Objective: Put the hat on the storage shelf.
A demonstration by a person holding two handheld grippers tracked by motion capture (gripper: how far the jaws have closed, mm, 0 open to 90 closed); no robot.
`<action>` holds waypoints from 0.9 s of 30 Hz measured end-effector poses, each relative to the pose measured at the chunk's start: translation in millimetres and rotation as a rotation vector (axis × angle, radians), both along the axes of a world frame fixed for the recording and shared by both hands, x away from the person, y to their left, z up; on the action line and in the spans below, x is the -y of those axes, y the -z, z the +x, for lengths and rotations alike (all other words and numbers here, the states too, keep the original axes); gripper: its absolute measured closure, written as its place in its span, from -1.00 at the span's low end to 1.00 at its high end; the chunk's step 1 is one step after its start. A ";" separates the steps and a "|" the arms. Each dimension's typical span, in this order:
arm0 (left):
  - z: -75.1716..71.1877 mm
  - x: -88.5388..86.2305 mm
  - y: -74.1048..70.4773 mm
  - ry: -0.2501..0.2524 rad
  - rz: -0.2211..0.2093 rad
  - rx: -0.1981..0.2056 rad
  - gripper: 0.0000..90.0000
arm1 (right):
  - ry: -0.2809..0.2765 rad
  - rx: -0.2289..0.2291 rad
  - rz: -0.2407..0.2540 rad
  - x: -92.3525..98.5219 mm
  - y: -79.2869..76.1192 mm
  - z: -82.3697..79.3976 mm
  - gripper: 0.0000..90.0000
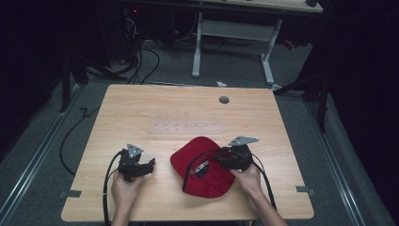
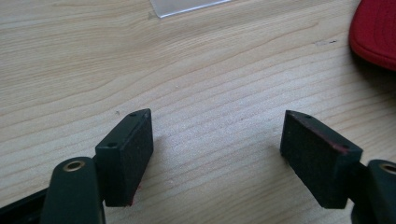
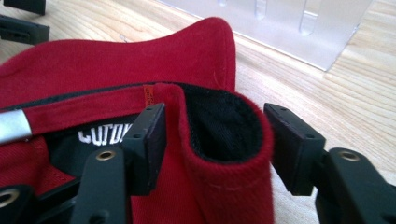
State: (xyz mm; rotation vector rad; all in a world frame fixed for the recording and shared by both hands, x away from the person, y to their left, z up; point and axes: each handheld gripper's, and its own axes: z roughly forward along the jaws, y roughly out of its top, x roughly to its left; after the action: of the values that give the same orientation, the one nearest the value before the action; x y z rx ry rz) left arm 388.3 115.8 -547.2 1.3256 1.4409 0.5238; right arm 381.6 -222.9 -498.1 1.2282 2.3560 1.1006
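Red cap (image 1: 203, 167) lies just beside your right gripper (image 3: 215, 140), whose jaws straddle its folded edge, seemingly not yet pinching; its logo is half hidden. Your left gripper (image 2: 217, 154) gapes empty, left of it.

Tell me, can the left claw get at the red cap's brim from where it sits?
Probably yes. The left claw stands open over bare table, and nothing lies between it and the red cap just beside it. The right claw already straddles a fold of the cap's edge on the far side.
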 end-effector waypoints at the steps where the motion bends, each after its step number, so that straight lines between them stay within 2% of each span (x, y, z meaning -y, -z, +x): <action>1: 0.0 0.0 0.0 0.000 0.000 0.000 -0.42 | -0.003 0.003 0.000 -0.6 0.7 0.2 -0.01; 4: 0.0 0.0 0.0 0.000 0.000 0.000 -0.42 | -0.010 0.018 -0.019 -2.5 2.0 0.4 0.12; 8: 0.0 0.0 -0.1 0.000 -0.001 -0.001 -0.42 | -0.020 0.005 -0.031 -3.2 5.4 0.9 0.30; 12: -0.1 0.0 -0.1 0.000 0.000 -0.001 -0.42 | -0.032 0.002 -0.006 -2.6 6.3 1.5 0.47; 17: -0.1 0.1 -0.1 0.000 0.000 -0.001 -0.42 | -0.040 -0.025 0.026 0.3 7.4 3.3 0.63; 27: -1.3 1.6 -0.1 0.025 -0.003 0.002 -0.41 | -0.044 -0.029 0.044 3.6 4.1 0.9 0.79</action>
State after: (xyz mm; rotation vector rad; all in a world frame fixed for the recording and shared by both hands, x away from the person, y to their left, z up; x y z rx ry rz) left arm 387.0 114.2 -547.1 1.3387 1.4215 0.5065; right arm 382.6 -226.5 -502.2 1.2205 2.4034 1.1627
